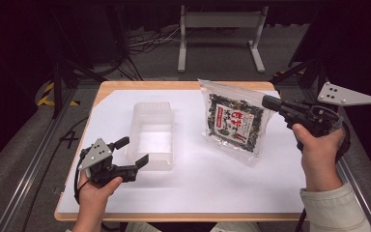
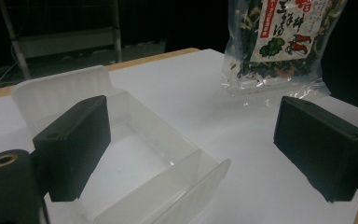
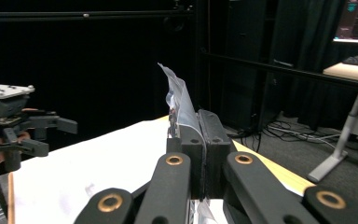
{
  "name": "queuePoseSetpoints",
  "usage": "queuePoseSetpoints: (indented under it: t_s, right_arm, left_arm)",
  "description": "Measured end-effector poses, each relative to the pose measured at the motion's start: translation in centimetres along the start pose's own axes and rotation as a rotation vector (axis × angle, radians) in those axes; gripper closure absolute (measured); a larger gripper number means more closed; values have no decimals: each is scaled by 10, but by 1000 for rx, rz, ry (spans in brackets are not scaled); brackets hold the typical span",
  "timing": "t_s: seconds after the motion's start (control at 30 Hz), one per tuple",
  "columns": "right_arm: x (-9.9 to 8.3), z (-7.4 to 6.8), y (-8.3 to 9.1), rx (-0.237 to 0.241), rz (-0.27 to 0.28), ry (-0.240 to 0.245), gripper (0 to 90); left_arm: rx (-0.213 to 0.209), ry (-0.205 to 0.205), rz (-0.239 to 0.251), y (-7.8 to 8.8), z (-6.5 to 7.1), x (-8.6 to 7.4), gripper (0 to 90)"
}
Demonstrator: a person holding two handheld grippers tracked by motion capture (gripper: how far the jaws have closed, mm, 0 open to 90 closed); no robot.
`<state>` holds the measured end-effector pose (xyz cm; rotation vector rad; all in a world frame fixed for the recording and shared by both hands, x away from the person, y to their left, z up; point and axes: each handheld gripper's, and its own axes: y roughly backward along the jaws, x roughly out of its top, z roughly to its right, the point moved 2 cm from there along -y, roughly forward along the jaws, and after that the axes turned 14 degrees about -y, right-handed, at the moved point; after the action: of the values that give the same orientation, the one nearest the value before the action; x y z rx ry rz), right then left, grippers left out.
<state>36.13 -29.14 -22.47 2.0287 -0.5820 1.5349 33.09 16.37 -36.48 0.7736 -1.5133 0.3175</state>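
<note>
Black jaws of the right gripper (image 1: 269, 102) pinch the bag's (image 1: 232, 121) edge, holding it above the table (image 1: 125, 89); the left gripper (image 1: 134, 151) gapes wide, empty, beside the tub (image 1: 152, 135).

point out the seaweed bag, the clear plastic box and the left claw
seaweed bag (image 1: 232, 123): high view, on its printed label
clear plastic box (image 1: 153, 139): high view, on its bare floor
left claw (image 1: 133, 151): high view, midway between its open fingertips

Bare table (image 1: 193, 186) btwn tub (image 1: 152, 135), bag (image 1: 232, 121)
</note>
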Motion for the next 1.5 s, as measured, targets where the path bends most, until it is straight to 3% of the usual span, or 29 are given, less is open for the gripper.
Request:
queuePoseSetpoints:
  t_s: [0.1,0.2,0.53,0.8,0.97,1.4,1.5]
  right_arm:
    - [1,-5,-2,20,-2,11,900]
    - [2,-11,-4,41,-6,14,900]
    - [0,-23,-10,97,-3,39,900]
    - [-6,-27,-16,147,-4,49,900]
    - [-9,-31,-18,168,-4,53,900]
    - [-12,-39,-19,227,2,70,900]
    - [-13,-40,-19,243,12,72,900]
  left_arm:
    - [-33,0,18,-8,3,8,85]
    - [-70,-1,67,-13,6,14,62]
    - [-99,-52,66,-36,14,30,60]
    - [-129,-66,107,-57,19,45,71]
    - [-142,-84,105,-67,23,53,78]
    - [-199,-54,182,-83,21,58,117]
    - [-218,-67,178,-87,24,59,122]
